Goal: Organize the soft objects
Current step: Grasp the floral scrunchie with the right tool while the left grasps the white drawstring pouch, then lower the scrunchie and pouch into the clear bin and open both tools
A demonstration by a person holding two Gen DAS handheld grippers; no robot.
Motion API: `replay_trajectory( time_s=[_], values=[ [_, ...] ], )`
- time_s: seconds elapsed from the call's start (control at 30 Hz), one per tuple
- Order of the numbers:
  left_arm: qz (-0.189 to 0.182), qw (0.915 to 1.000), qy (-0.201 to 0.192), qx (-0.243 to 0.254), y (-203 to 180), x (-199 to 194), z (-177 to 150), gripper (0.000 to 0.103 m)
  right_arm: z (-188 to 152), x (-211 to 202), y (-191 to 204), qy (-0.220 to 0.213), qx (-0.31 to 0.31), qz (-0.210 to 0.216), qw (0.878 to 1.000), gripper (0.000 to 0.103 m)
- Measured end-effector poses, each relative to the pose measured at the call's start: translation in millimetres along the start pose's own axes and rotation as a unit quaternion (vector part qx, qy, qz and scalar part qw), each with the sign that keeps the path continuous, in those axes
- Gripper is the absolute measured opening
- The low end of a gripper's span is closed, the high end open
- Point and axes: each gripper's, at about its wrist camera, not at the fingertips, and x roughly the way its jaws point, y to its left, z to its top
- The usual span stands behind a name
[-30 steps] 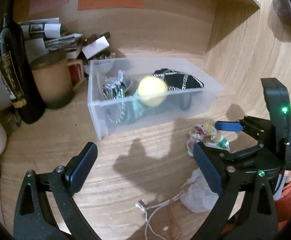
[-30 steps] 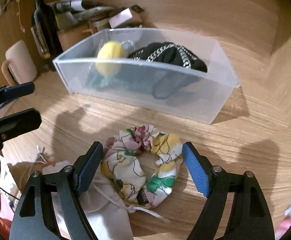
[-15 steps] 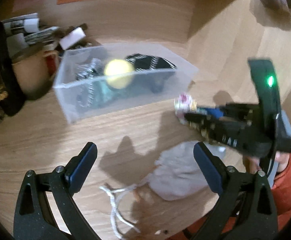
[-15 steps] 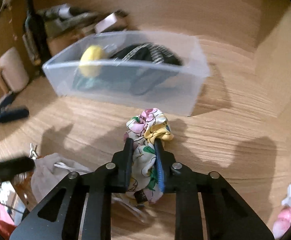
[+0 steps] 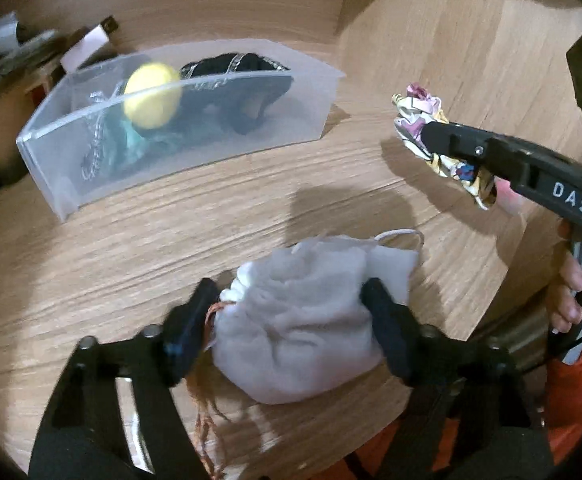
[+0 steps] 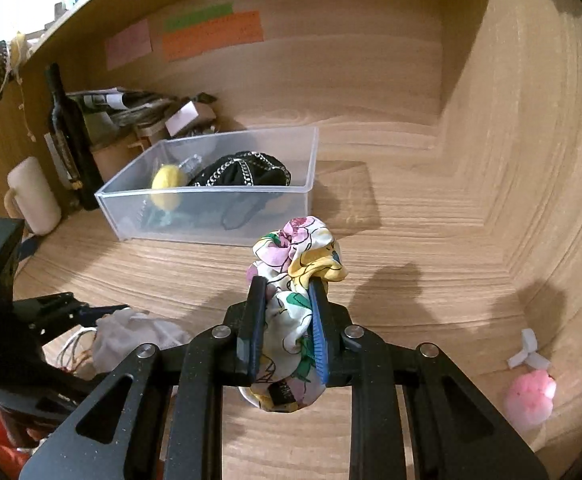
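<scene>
Scrunchie (image 6: 291, 312) pinched between right fingers (image 6: 318, 320) (pouch (image 5: 303, 320) between left)

- Scrunchie (image 6: 291, 276): white, floral print in pink, yellow, green.
- Pouch (image 5: 303, 320): plain white.
- Ball (image 5: 151, 96): yellow.
- Bin (image 6: 211, 216): translucent, colourless.
- Bin garment (image 6: 243, 172): black, silver chain pattern.

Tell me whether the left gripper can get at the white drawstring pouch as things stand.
Probably yes: the left gripper is open with its fingers either side of the white drawstring pouch, nothing between them on the wooden surface.
</scene>
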Motion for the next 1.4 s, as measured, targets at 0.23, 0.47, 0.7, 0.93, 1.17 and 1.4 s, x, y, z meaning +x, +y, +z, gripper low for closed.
replay_trajectory(
  time_s=[0.23,0.47,0.7,0.93,1.17,1.4],
  values=[
    [0.011,0.9997,-0.014,0.018,-3.8,-5.8,1.3,0.034,3.4,-6.1,7.7,-0.016,-0.006,0.01,1.0,0.019],
    [0.044,0.9963,-0.073,-0.001,17.9,-44.7,25.0,0.033,21.8,-4.5,13.1,-0.042,-0.01,0.019,0.999,0.019],
    [0.084,0.9846,-0.15,-0.033,56.4,-87.1,65.4,0.033,49.9,-2.5,20.1,-0.087,-0.036,0.029,0.995,0.019],
    [0.127,0.9697,-0.2,-0.059,84.1,-103.1,99.2,0.034,80.4,1.6,26.0,-0.127,-0.055,0.037,0.99,0.019],
    [0.147,0.9685,-0.187,-0.074,104.6,-79.1,121.8,0.034,104.2,27.6,40.0,-0.12,-0.069,0.058,0.989,0.019],
    [0.141,0.9787,-0.124,-0.083,130.8,-24.2,134.9,0.034,114.7,75.4,63.0,-0.069,-0.089,0.07,0.991,0.019]
  ],
)
